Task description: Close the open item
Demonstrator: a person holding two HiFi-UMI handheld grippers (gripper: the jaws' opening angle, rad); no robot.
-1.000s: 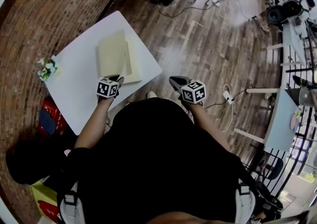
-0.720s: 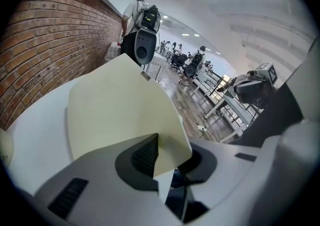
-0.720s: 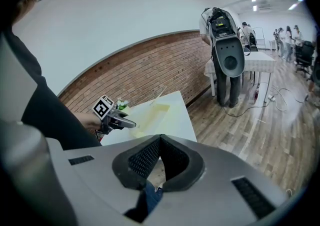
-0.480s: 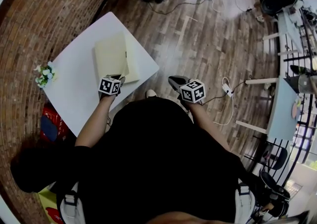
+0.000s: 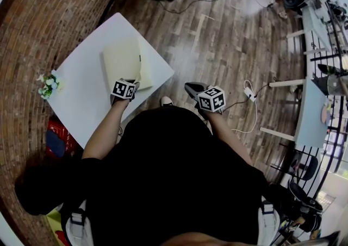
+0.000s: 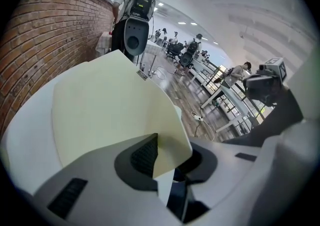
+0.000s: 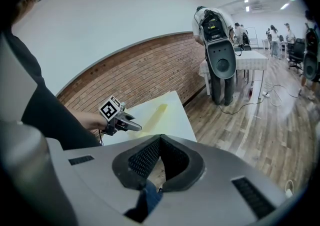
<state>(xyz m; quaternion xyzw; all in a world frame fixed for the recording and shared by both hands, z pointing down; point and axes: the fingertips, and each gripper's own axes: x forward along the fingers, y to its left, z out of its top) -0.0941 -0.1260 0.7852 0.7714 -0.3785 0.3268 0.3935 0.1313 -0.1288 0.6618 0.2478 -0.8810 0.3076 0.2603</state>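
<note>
While the person stood at the near corner of the white table [image 5: 81,98], the pale yellow folder [image 5: 120,57] lay open on the tabletop, close to the edge that bordered the wooden floor [image 5: 228,49].

The left gripper [image 6: 167,162] reached over the table from the near side. Its fingers were clamped on the near corner of the folder's cover [image 6: 110,105], and the thin sheet ran up from between the pads. At that corner the cover was raised clear of the lower leaf [image 5: 147,76], which lay flat on the table. The rest of the cover sloped away from the gripper toward the brick wall [image 6: 45,25].

The right gripper [image 7: 160,142] was held over the floor just off the table's corner, well apart from the folder. Its fingers were together, the tips touching, with nothing between them. From its view the left gripper showed at the folder's near end.

A small bunch of white flowers [image 5: 46,82] stood at the table's left corner, beside the brickwork and well apart from the folder.
</note>
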